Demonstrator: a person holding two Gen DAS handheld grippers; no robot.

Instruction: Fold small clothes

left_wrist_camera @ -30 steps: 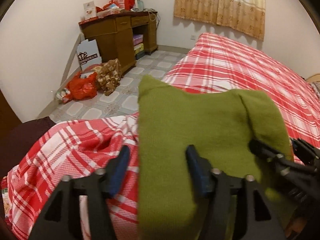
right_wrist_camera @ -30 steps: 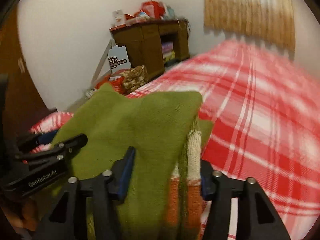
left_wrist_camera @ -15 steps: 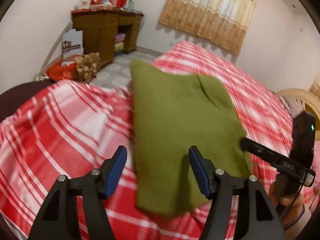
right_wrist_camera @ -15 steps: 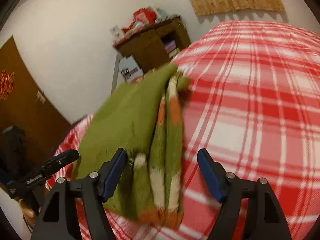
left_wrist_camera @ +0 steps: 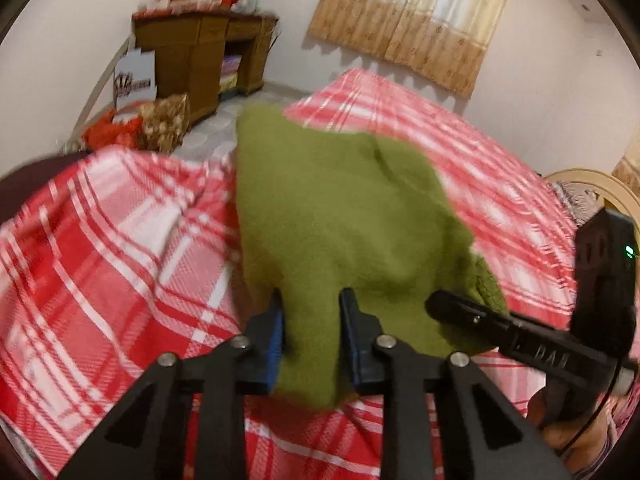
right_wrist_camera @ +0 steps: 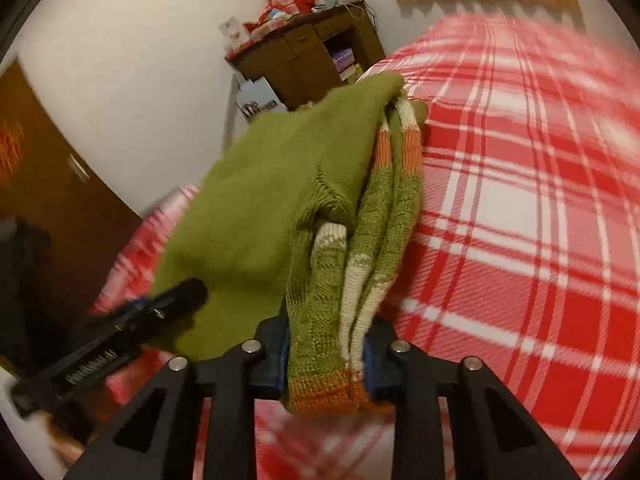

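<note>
Sweater point(left_wrist_camera: 344, 216), olive knit and folded, lies on the plaid bed point(left_wrist_camera: 120, 248) with its near edge caught in both grippers. The left gripper point(left_wrist_camera: 310, 312) has just been closing; its blue pads point(left_wrist_camera: 274, 344) now pinch a green fold at 6 o'clock in its view. The right gripper point(right_wrist_camera: 326, 352) has also just been closing and now clamps the striped cream-and-orange layers and orange hem at the sweater's right edge. In the left view the right gripper point(left_wrist_camera: 436, 306) reaches in from 4 o'clock, a hand point(left_wrist_camera: 576, 436) below it. From the jaws the sweater runs toward 12 o'clock. Beyond, at 11 o'clock, stands a brown desk point(left_wrist_camera: 200, 56); a curtain point(left_wrist_camera: 412, 20) hangs at 1 o'clock.
</note>
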